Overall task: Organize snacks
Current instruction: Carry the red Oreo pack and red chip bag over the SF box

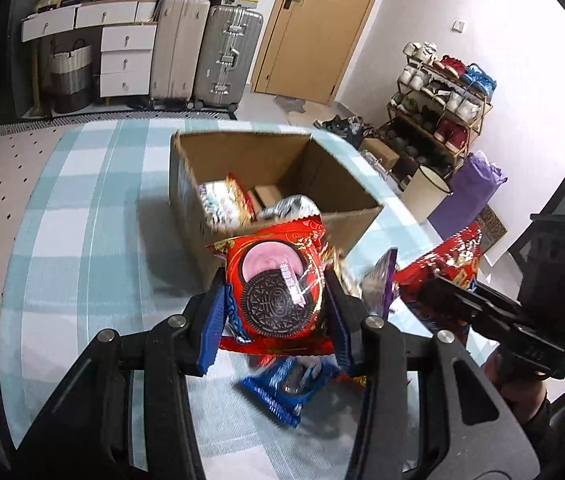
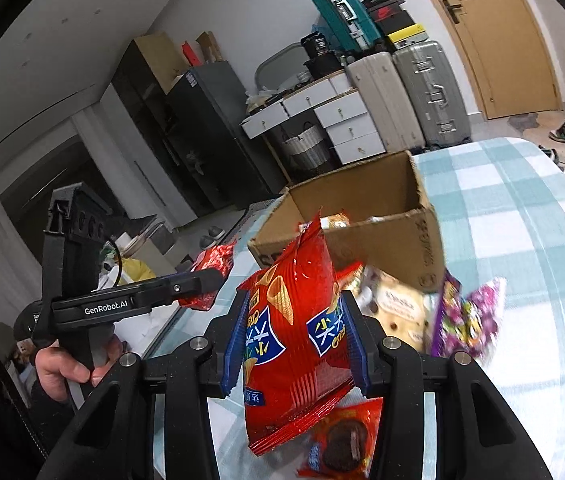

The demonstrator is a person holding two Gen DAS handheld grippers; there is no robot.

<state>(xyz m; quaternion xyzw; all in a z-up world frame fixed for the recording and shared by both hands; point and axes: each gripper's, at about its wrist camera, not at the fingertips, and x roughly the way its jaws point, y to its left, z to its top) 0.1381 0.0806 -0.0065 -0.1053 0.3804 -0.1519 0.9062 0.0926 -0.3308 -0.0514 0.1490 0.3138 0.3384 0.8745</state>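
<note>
Here both packets ride above the table: left gripper [image 1: 274, 300] pinching the red Oreo cookie packet [image 1: 278, 280], right gripper [image 2: 294, 340] clamping the red crinkly corn-cone crisp bag [image 2: 294, 320], so either slick wrapper may slip short of the open brown cardboard box [image 1: 338, 184].

The left hand-held gripper [image 1: 274, 300] is black, with ribbed blue pads and round silver screw heads; white lettering reads "GenRobot.AI" along its side; the right hand-held gripper [image 2: 294, 336] matches, a small green light on its housing.
</note>
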